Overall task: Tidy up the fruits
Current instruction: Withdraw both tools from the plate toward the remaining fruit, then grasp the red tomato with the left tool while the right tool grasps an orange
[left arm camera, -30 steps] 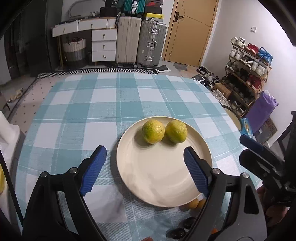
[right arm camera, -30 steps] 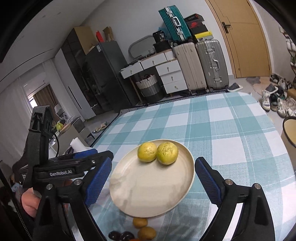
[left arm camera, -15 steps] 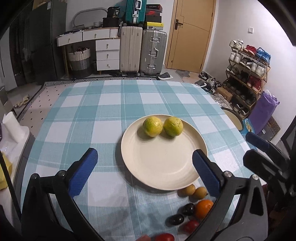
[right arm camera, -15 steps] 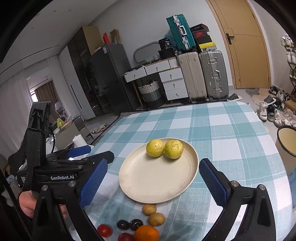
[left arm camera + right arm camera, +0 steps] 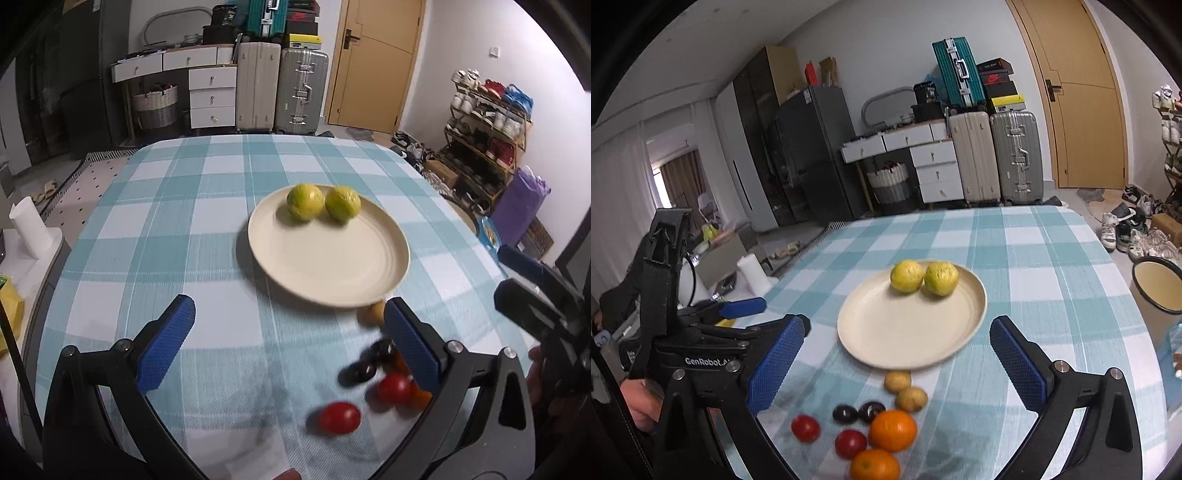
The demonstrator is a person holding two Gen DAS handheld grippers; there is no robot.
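A cream plate [image 5: 332,266] [image 5: 908,332] on the teal checked tablecloth carries two yellow-green citrus fruits [image 5: 906,276] [image 5: 941,278] at its far rim. On the cloth in front of it lie two small tan fruits [image 5: 897,381], two dark plums [image 5: 845,413], two red tomatoes [image 5: 805,428] and two oranges [image 5: 892,430]. My left gripper [image 5: 286,310] is open and empty, hovering short of the plate and left of the loose fruit. My right gripper [image 5: 897,325] is open and empty above the loose fruit, its fingertips level with the plate's near rim.
The round table's edge [image 5: 1145,332] curves close on the right, where a yellow-rimmed bin [image 5: 1156,284] stands on the floor. A white paper roll [image 5: 29,229] sits on a low stand at the left. Suitcases, drawers and a shoe rack line the far walls.
Both grippers have drawn back from the plate toward the near table edge and their jaws have widened. The loose fruit in front of the plate has come into view.
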